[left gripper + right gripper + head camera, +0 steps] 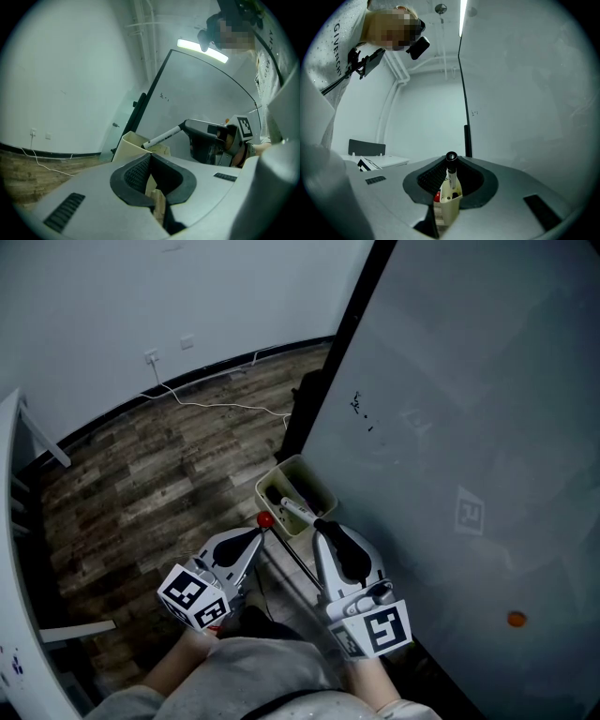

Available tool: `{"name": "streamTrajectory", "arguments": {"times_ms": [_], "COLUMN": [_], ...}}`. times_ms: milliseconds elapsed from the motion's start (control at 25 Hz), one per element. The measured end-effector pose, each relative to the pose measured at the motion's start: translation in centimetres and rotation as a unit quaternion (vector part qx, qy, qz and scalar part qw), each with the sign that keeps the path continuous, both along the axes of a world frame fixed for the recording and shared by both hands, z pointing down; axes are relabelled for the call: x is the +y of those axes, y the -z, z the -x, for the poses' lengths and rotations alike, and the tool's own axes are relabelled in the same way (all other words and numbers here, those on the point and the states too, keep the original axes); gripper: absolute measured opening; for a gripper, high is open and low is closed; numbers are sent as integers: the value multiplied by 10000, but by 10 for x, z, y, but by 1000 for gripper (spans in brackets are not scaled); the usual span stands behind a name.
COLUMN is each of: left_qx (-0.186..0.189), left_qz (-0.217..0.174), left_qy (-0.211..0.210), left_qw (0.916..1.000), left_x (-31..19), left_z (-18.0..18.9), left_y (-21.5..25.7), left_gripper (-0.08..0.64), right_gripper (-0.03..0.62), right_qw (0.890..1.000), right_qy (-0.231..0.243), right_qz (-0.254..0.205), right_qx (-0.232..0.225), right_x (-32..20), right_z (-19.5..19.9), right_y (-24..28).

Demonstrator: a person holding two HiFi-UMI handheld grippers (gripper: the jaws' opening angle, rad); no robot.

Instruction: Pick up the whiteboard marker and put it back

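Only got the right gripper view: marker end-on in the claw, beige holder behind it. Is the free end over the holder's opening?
Observer: Yes. In the head view the marker reaches from the right claw across the near rim of the holder, and its end is above the opening.
Operator: Level or tilted?
Observer: Tilted. The left gripper view shows it sloping down from the claw towards the rim.
Operator: Left claw?
Observer: The left claw is shut on nothing, just left of the holder's near corner.
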State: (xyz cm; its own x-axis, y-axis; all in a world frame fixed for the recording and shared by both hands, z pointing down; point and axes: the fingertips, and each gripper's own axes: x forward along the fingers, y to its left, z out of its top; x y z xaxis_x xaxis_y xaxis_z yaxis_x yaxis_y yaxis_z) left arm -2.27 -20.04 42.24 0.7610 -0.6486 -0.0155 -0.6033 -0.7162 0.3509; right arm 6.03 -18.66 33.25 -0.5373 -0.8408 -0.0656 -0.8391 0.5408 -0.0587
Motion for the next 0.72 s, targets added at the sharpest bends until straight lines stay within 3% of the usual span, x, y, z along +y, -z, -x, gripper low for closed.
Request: {"name": "streamTrajectory", "arguments": {"times_ms": [720], "left_qx": [-25], "left_qz": [248], "left_qy": [-45], "left_qw": [9997], "left_x": [-3], "left_z": [-5], "left_y": [-22], "left_gripper": [14], "right_gripper": [78], "right_qw": [9998], "right_qy": [105], "right_qz": [142], "right_qx": [-9], "right_x": [-5], "right_z": [3], "right_y": [-18]}}
